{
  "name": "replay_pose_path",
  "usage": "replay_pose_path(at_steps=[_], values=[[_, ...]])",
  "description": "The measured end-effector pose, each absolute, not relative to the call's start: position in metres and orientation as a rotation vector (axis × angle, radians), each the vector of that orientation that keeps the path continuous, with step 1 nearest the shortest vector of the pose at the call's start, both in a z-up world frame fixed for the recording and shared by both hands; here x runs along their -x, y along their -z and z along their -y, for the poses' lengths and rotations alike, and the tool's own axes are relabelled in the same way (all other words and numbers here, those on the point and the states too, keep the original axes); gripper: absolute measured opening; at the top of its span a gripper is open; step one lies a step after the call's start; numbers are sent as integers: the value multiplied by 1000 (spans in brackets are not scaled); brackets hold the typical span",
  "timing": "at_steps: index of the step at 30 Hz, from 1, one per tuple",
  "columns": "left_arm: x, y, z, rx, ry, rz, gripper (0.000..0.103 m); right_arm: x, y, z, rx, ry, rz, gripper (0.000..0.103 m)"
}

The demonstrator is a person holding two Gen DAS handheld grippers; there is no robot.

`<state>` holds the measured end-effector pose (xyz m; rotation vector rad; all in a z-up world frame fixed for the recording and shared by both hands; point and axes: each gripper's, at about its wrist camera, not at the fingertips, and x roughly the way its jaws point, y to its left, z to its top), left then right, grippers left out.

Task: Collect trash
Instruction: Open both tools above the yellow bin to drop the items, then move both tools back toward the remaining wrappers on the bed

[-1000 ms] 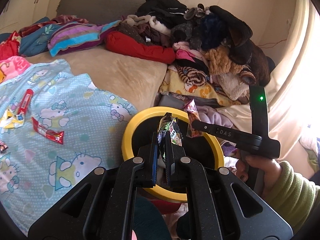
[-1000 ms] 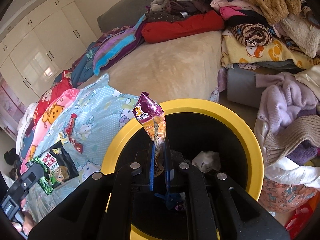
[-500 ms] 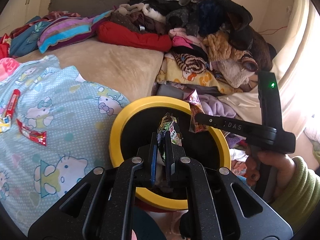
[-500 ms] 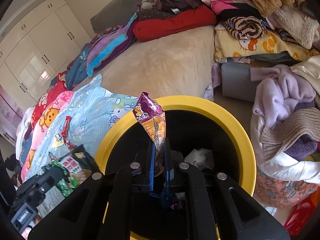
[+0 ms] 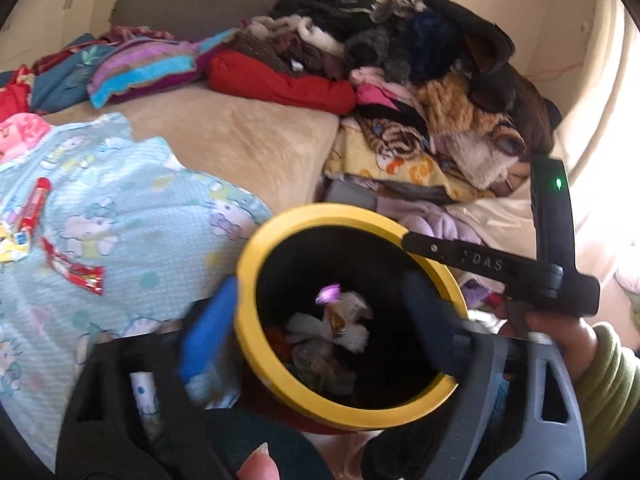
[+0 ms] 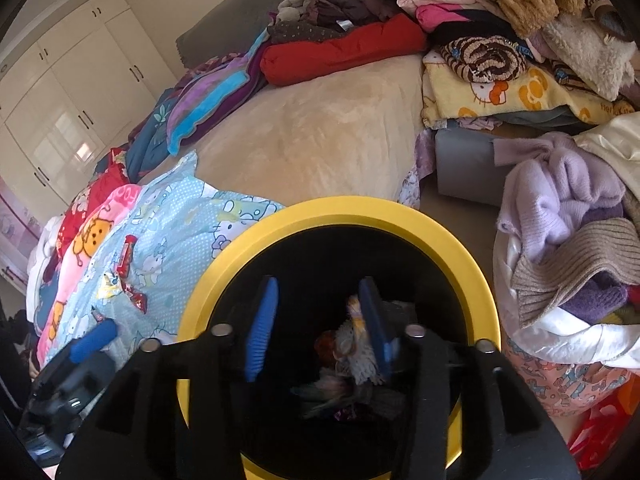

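A: Over the yellow-rimmed bin (image 6: 340, 212), both claws — left claw (image 5: 324, 316), right claw (image 6: 320, 320) — are spread and empty; wrappers lie inside.
B: Left to collect: red wrappers (image 5: 74, 272) on the bed's blue quilt (image 5: 160, 216).

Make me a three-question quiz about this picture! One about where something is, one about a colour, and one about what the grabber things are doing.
1. Where do the red wrappers lie?
A. on the blue cartoon blanket
B. on the pile of clothes
C. on the floor

2. What colour is the rim of the bin?
A. green
B. yellow
C. white

3. How are the two grippers over the bin?
A. both shut on wrappers
B. one open, one shut
C. both open and holding nothing

Answers:
1. A: the red wrappers rest on the blue blanket, to the left of the bin.
2. B: a yellow ring runs round the black inside.
3. C: the left gripper and the right gripper each have their blue pads spread apart, and wrappers lie down in the bin.
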<state>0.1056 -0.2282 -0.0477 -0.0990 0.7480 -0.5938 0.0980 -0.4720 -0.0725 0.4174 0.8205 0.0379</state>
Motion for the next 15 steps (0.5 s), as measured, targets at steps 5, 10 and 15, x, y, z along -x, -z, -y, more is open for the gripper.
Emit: replay_pose_path(at_steps=[5,10,15], values=[[-104,38,209,112,528,-719,91,-95,59,460,-386,-61,-768,53],[-101,26,192,118,479,-680,92,-89,39,449,-365,-99,-686,62],[-98,16,178,126,447,-650,92,-84,23,437,-336,-133,-634,67]])
